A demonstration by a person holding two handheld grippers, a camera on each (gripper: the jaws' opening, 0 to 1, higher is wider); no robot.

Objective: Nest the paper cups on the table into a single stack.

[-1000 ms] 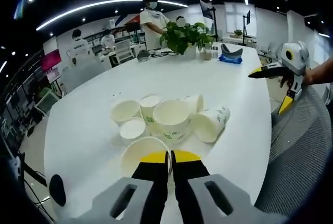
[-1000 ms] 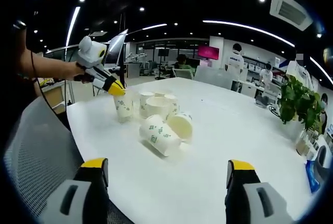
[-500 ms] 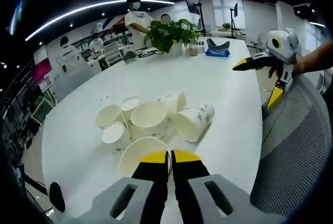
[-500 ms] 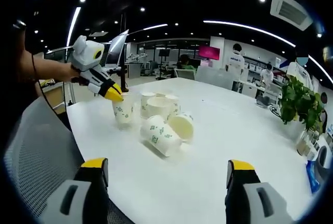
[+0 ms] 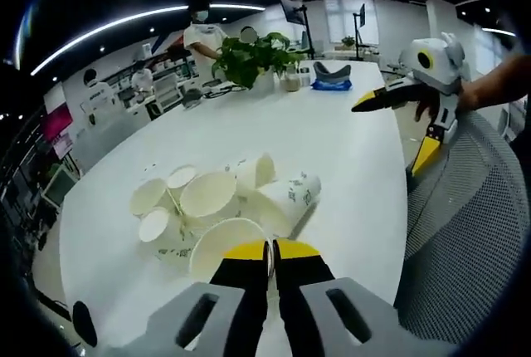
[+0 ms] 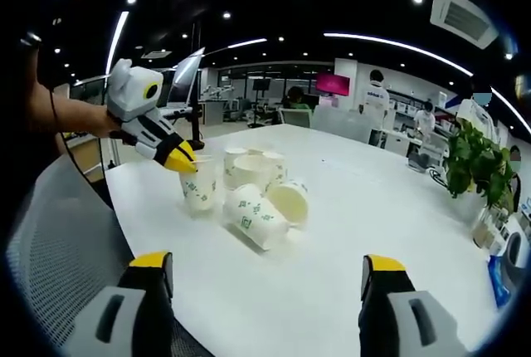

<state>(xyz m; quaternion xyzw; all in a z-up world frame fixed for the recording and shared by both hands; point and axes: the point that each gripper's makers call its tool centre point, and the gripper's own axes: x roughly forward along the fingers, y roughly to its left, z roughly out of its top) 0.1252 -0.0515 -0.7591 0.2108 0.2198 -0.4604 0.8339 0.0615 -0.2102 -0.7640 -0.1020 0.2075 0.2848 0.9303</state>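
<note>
**One cup in hand, the stack hardly begun**

We judge the job to be at its start. On the white table (image 6: 348,207) the paper cups (image 5: 207,199) sit in a loose cluster, left of centre in the left gripper view and just left of centre in the right gripper view. Most stand upright and apart or merely touching; we cannot tell whether any are already nested. Two or so lie on their sides, among them a tipped cup (image 6: 253,217) with its mouth toward the lower right of the right gripper view. Nearly all the nesting is left to do.

Our left gripper (image 5: 270,251) has its jaws pressed together on the rim of one cup (image 5: 222,245) at the lower middle of its own view; in the right gripper view the same gripper (image 6: 178,158) pinches that cup (image 6: 199,191) at the left end of the cluster, its base at or near the tabletop.

Our right gripper (image 6: 265,270) is spread wide and holds nothing, well clear of the cups. It appears at the upper right of the left gripper view (image 5: 390,120), beside a mesh chair back (image 5: 465,232).
</note>
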